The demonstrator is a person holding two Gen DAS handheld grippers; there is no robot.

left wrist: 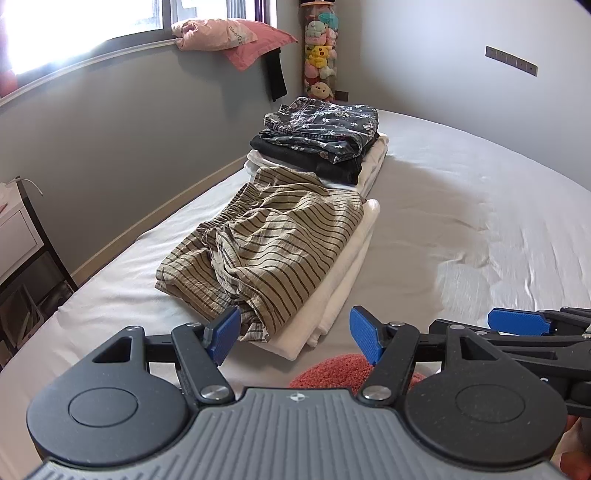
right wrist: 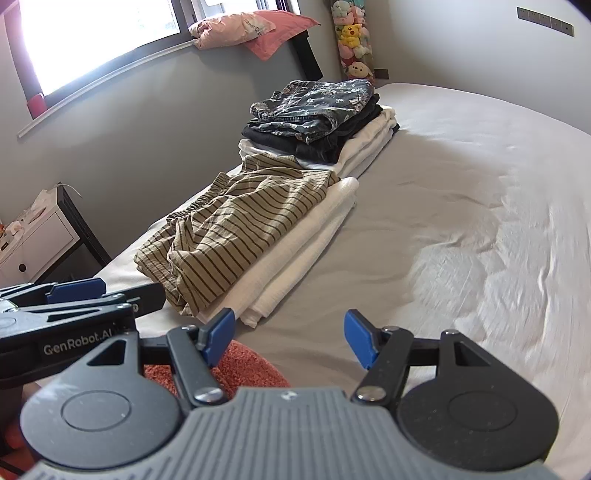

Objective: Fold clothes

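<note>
A tan striped garment [left wrist: 266, 243] lies loosely folded on a folded white cloth [left wrist: 343, 280] on the bed [left wrist: 461, 206]. Behind it a stack holds a floral denim piece [left wrist: 325, 122] on black and white folded clothes. My left gripper [left wrist: 293, 338] is open and empty, just in front of the striped garment's near edge. My right gripper [right wrist: 290, 338] is open and empty, beside the left one, over the sheet near the white cloth [right wrist: 295, 251]. The striped garment [right wrist: 229, 229] and the stack [right wrist: 317, 110] also show in the right wrist view. A red-orange textured cloth [right wrist: 243, 365] lies under both grippers.
The bed [right wrist: 461, 184] runs along a grey wall at left. A white and black nightstand [right wrist: 40, 236] stands at the left. A pink pillow [left wrist: 225, 35] sits on the windowsill. A tube of plush toys [left wrist: 320, 55] stands in the far corner.
</note>
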